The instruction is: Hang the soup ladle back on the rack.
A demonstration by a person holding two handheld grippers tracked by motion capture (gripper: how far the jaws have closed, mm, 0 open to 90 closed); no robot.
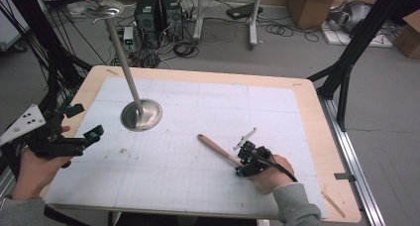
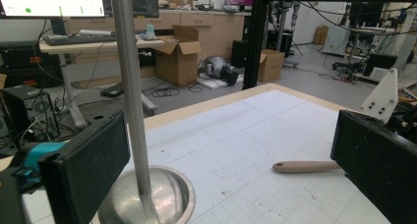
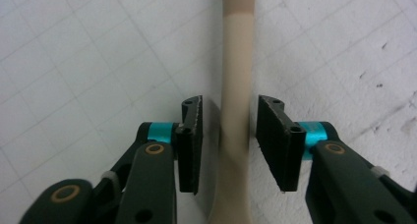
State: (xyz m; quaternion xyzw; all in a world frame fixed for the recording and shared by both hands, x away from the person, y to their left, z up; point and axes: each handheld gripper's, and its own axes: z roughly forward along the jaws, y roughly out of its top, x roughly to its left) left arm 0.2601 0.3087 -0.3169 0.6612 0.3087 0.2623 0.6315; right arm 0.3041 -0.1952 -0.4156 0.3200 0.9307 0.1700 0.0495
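Observation:
A light wooden handle [image 1: 217,148] lies slantwise on the white gridded mat [image 1: 198,112], right of the middle. My right gripper [image 1: 242,161] points down over its near end. In the right gripper view the handle [image 3: 237,76] runs between the two black pads [image 3: 191,135], with a narrow gap on each side, so the right gripper [image 3: 228,135] is open around it. My left gripper [image 1: 86,121] hovers at the table's left edge, open wide and holding nothing. In the left gripper view the left gripper [image 2: 231,150] faces across the table toward the handle [image 2: 307,166].
A metal stand with a round dished base [image 1: 142,114] and a tall thin pole [image 1: 124,62] rises left of centre, close in front of the left gripper's jaws [image 2: 162,194]. Beyond the table's far edge are computer towers [image 1: 157,15], cables and cardboard boxes on the floor.

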